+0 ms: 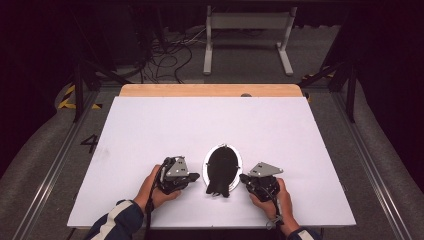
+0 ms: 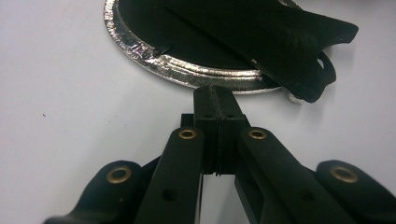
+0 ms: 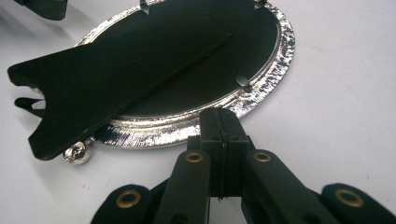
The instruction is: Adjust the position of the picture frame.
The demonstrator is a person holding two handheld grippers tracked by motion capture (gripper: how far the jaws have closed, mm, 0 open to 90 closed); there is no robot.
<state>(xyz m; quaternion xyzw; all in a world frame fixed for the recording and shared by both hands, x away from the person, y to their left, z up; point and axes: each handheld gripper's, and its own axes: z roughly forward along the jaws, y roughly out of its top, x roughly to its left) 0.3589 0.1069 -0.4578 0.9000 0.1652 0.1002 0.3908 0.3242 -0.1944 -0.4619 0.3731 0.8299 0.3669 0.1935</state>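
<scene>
On the white table, lower middle, a frame lies face down between both grippers, jaws pressed together, empty; dark room, cables behind.

High view: above the person's edge, facing forward and down over the whole white worktop.
Left gripper view: low, close, facing the oval frame.
Right gripper view: low, close, opposite side.
Shared: the oval frame.

Left hand grips the left gripper, fingers pressed together, aimed right | Right hand grips the right gripper, fingers pressed together, aimed left | Both forearms enter from the bottom edge, the left in a dark, white-striped sleeve | Nothing between either pair of fingers
</scene>
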